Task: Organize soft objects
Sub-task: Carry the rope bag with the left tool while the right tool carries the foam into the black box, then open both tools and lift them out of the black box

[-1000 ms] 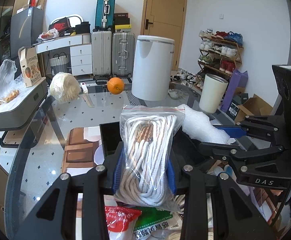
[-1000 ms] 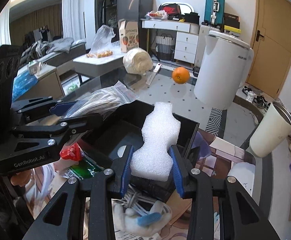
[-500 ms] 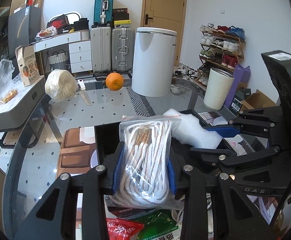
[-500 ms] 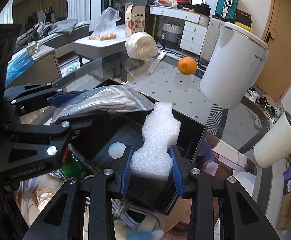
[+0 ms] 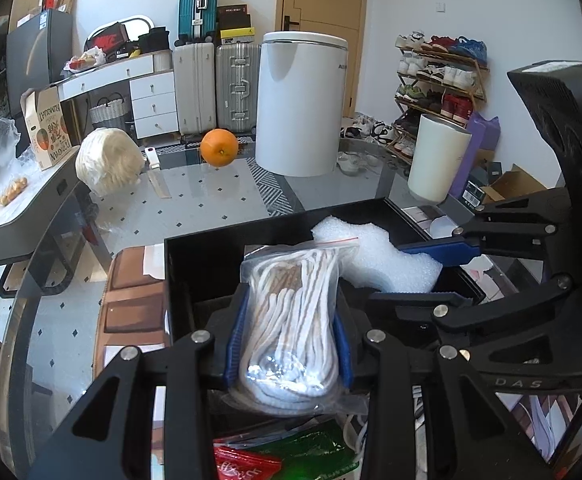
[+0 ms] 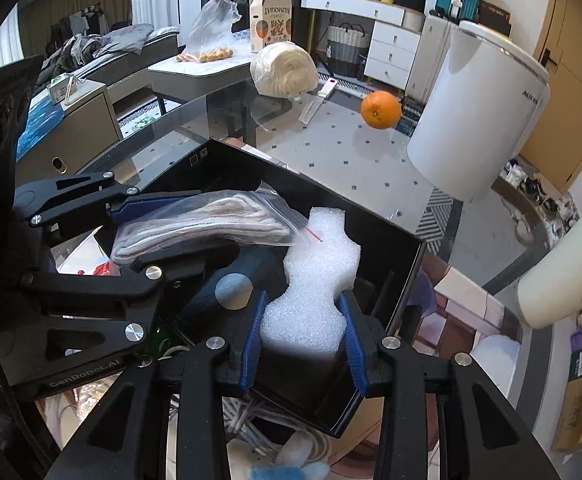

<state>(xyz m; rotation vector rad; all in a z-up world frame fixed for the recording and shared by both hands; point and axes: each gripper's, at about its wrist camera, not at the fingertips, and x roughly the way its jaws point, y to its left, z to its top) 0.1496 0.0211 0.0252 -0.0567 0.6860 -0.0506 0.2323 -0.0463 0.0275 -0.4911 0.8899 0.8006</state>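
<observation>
Nothing soft lies in the black box (image 5: 179, 280) yet, as far as can be seen. Over it, the left gripper (image 5: 289, 344) clamps a bagged rope (image 5: 295, 312); beside it, the right gripper (image 6: 303, 340) clamps a foam piece (image 6: 315, 280). Both need releasing inside; cables (image 6: 259, 420) wait below the box.

A glass table (image 5: 219, 200) carried everything. Straight ahead of the tongs an open black box (image 5: 195, 264) sat on it, beside a brown mat (image 5: 131, 300) toward the left tong's outer side. Farther beyond stood a white bin (image 5: 303, 108), an orange (image 5: 219, 147), a pale wrapped bundle (image 5: 107, 164) and what looked like a knife (image 5: 158, 176). A cream cup (image 6: 563, 280) stood off the right tong's outer side. Packets (image 5: 287, 456) lay below the tongs.
</observation>
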